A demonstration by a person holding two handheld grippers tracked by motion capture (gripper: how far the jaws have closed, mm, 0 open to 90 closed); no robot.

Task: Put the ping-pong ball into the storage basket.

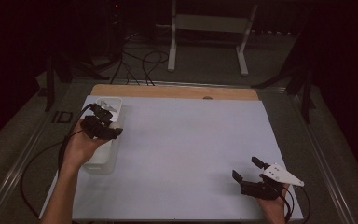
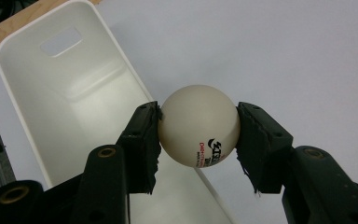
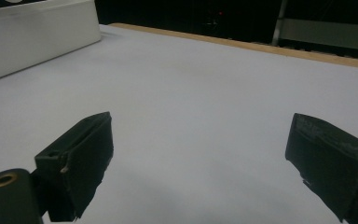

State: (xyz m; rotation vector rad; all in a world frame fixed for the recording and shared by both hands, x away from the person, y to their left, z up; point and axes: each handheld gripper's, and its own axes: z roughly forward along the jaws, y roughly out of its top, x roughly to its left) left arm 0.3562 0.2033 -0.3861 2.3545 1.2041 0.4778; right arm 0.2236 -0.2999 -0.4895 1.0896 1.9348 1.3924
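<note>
Overhead camera first: left claw (image 1: 103, 122) hangs over the white rectangular plastic bin (image 1: 103, 161) at the left side of the desk (image 1: 191, 154), which is covered with a pale sheet. Right claw (image 1: 252, 171) sits near the front right corner, well apart from the bin, jaws spread with nothing between them.

Left gripper view is the good one. Both black pads are pressed on a small cream-white table tennis ball (image 2: 199, 125) with a printed logo, one pad on each side, roughly across its widest part. The ball hangs above the bin's long right wall (image 2: 121, 65), more or less over the rim, with the empty inside of the bin to the left.

My guess on handling: super light, thin hollow shell, smooth and round, so it'll squirt out if the pads sit off-centre, and dent if squeezed hard. Holding it across the middle like this looks right, gently.

Right gripper view: open jaws over bare desk (image 3: 205, 93), bin (image 3: 37, 37) off at the upper left.
</note>
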